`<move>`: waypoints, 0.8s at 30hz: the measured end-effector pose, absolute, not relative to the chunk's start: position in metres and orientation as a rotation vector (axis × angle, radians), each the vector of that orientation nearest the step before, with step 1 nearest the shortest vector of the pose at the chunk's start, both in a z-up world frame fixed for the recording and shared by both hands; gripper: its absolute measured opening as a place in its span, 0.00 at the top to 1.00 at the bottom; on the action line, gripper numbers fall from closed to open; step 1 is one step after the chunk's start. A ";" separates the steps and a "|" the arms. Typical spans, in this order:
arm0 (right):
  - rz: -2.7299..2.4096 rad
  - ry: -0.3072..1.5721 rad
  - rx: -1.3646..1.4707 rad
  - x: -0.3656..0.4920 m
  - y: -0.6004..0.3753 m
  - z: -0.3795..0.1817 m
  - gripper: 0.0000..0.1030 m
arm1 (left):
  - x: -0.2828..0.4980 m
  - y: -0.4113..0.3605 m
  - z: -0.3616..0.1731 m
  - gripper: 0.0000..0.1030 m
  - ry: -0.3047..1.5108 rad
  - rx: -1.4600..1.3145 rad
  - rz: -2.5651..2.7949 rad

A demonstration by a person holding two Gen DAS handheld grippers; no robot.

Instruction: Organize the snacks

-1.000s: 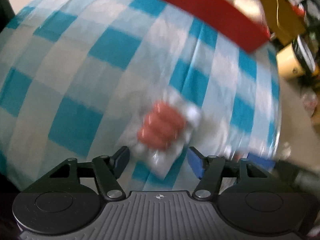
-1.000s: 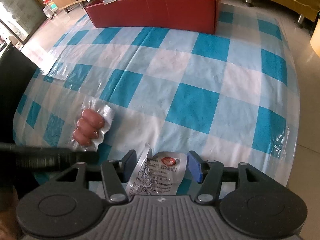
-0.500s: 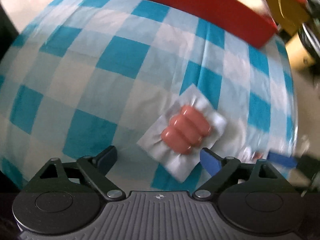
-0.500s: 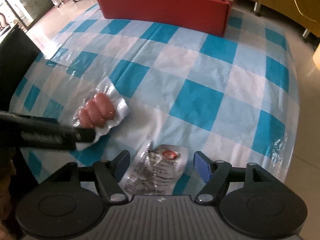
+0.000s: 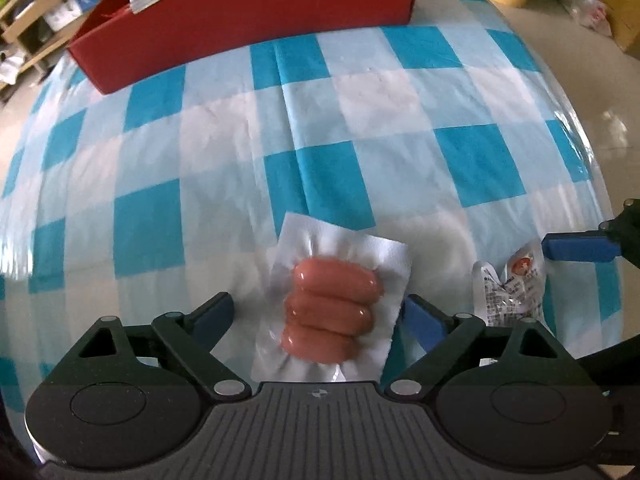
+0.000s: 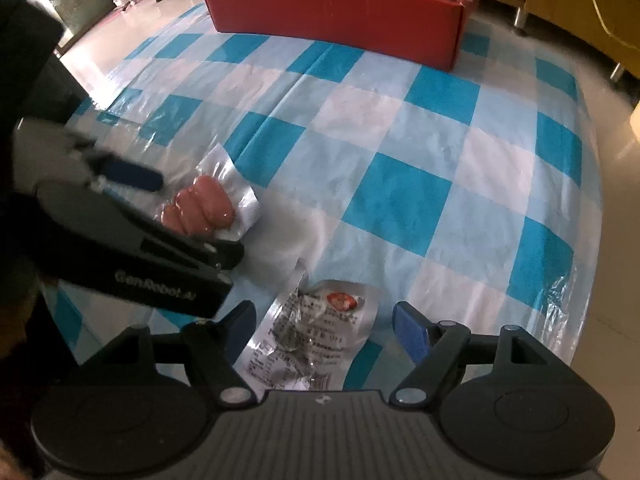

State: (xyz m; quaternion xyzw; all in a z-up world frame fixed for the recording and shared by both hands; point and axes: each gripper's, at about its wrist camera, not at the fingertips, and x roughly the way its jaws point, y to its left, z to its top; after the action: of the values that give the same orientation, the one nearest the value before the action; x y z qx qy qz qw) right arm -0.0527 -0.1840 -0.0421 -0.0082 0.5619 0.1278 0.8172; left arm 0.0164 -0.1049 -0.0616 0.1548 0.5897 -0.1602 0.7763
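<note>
sausage pack (image 5: pixel 332 308) flat, printed packet (image 6: pixel 308 338) crumpled

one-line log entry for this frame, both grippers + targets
left gripper: open, straddling sausage pack | right gripper: open, straddling clear printed packet | both packs flat on checkered cloth | red box: far edge

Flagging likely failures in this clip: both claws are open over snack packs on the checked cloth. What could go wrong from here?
1. The sausage pack lies flat between the left claw fingers; closing may pinch only the thin film edge, so it could slip.
2. The right claw straddles the crinkled packet; it may snag the loose tablecloth too.
3. The claws work close together and might collide heading to the red box.
</note>
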 end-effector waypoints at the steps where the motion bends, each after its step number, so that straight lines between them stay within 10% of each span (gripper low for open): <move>1: 0.265 1.191 -0.017 -0.053 -0.185 -0.042 0.32 | 0.016 -0.104 -0.061 0.11 1.273 0.334 -0.347; 3: 0.242 1.181 -0.016 -0.054 -0.187 -0.040 0.40 | 0.015 -0.104 -0.058 0.27 1.238 0.317 -0.349; 10: 0.199 1.155 0.021 -0.052 -0.193 -0.035 0.54 | 0.024 -0.080 -0.047 0.29 1.253 0.192 -0.316; 24: 0.062 1.140 -0.044 -0.061 -0.161 -0.045 0.41 | 0.033 -0.058 -0.032 0.28 1.263 0.050 -0.340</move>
State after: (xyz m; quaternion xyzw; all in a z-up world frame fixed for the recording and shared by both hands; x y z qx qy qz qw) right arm -0.0607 -0.1614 -0.0453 -0.0207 0.5394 0.0294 0.8413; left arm 0.0327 -0.0576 -0.0321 0.0232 0.5874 -0.1580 0.7934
